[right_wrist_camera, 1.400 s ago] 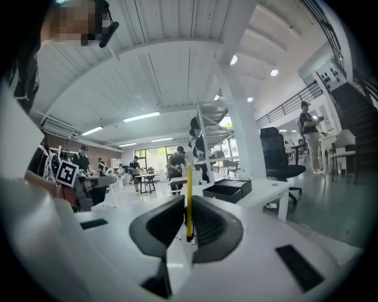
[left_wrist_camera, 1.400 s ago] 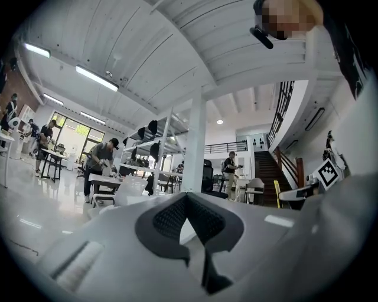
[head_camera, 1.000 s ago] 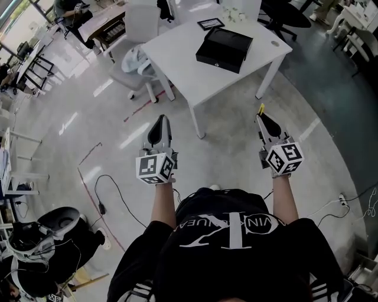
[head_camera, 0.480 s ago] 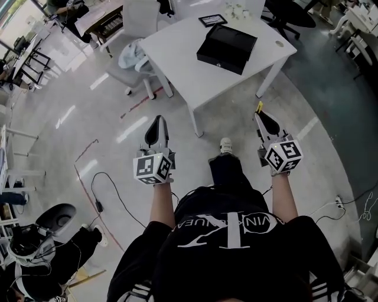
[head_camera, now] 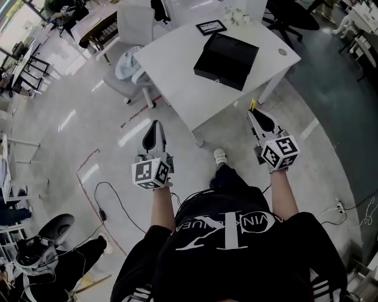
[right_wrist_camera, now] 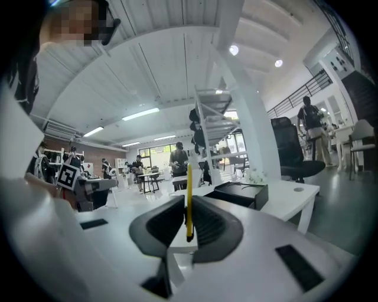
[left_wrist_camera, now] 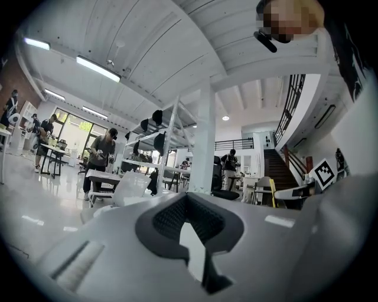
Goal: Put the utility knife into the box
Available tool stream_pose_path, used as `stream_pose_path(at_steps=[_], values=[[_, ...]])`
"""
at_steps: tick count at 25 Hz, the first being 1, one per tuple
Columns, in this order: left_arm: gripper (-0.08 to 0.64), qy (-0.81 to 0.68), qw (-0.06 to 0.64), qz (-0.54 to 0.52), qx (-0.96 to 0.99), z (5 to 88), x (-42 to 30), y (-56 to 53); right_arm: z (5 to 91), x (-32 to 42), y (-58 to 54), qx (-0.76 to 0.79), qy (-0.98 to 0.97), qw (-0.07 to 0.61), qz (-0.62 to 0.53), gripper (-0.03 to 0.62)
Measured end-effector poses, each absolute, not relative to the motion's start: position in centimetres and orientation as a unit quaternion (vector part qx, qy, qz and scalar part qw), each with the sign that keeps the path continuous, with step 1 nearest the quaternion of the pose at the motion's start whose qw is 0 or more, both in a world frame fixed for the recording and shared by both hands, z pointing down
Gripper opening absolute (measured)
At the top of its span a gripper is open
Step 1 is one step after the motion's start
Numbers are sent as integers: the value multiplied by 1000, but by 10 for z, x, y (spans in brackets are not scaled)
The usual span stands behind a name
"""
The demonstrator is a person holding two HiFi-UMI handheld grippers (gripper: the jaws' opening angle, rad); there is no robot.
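Observation:
A black box (head_camera: pixel 227 60) lies with its lid down on a white table (head_camera: pixel 177 65) ahead of me in the head view. My right gripper (head_camera: pixel 254 112) is shut on a yellow utility knife (head_camera: pixel 253 105), whose tip pokes out past the jaws just short of the table's near edge. The right gripper view shows the knife (right_wrist_camera: pixel 189 200) standing thin and upright between the pads, with the box (right_wrist_camera: pixel 239 193) beyond it. My left gripper (head_camera: pixel 155 125) hangs over the floor left of the table, shut with nothing in it (left_wrist_camera: pixel 186 197).
A grey chair (head_camera: pixel 127 65) with a pale cloth on it stands at the table's left. A framed picture (head_camera: pixel 211 25) lies behind the box. A black office chair (head_camera: pixel 289 15) is at the far right. Cables (head_camera: pixel 106 194) trail across the floor.
The person has stepped forward, so the table and box are nearer to both grippers. The right gripper still holds the knife; the left stays shut.

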State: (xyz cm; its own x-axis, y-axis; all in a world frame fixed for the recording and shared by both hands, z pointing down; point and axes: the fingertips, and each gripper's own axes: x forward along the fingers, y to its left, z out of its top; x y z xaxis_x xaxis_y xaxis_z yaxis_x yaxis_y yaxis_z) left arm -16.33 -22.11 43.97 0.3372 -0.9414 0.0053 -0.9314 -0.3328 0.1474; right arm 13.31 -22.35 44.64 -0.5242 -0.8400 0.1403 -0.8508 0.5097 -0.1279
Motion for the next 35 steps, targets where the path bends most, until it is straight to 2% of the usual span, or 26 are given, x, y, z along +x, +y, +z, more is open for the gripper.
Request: stream_pose_path(at_steps=[21,35], values=[[11,-593,85,-20,800,456,-131,-348,472,139,-377,432,-891,65,121,48],[11,-609,92,-1,788,470,-119,-394,495,129,-446,394,-903,134,109,48]])
